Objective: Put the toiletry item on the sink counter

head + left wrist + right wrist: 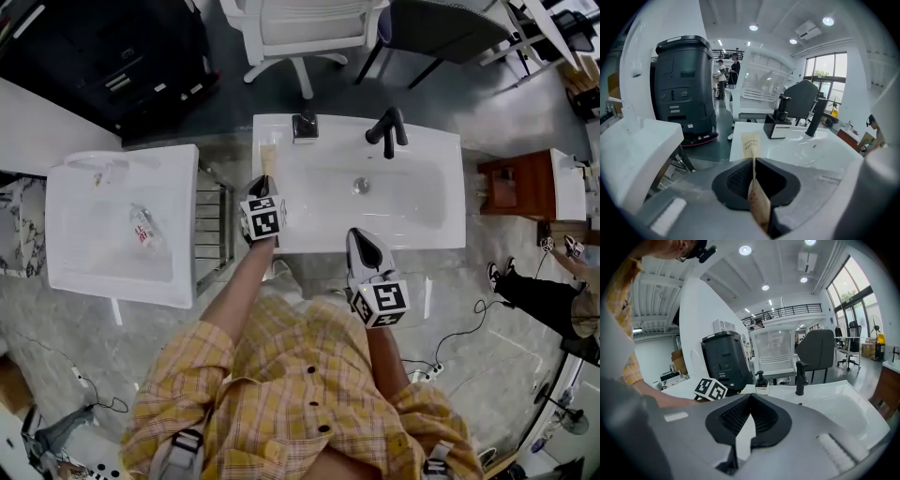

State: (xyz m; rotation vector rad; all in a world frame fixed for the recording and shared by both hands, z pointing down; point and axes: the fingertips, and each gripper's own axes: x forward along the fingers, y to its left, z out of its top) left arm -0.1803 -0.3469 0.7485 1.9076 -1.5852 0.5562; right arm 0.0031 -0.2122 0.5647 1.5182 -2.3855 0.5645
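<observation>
A tan toothbrush packet [269, 157] sticks out of my left gripper [263, 190], whose jaws are shut on it. It hangs over the left rim of the white sink counter [427, 150], close to the surface. In the left gripper view the packet [751, 144] stands on edge, pinched between the dark pads of the gripper [754, 162], with the counter [801, 152] beyond it. My right gripper [360, 240] hovers at the counter's front edge. Seen from its own camera, the right gripper [750, 398] is shut with nothing in it.
A soap dispenser [305, 124] and a black faucet [387, 131] stand at the back of the counter, with the basin drain [361, 186] between. At the left are a metal rack [214, 234] and a white stand holding a bottle [142, 228]. A wooden cabinet [514, 183] is at the right.
</observation>
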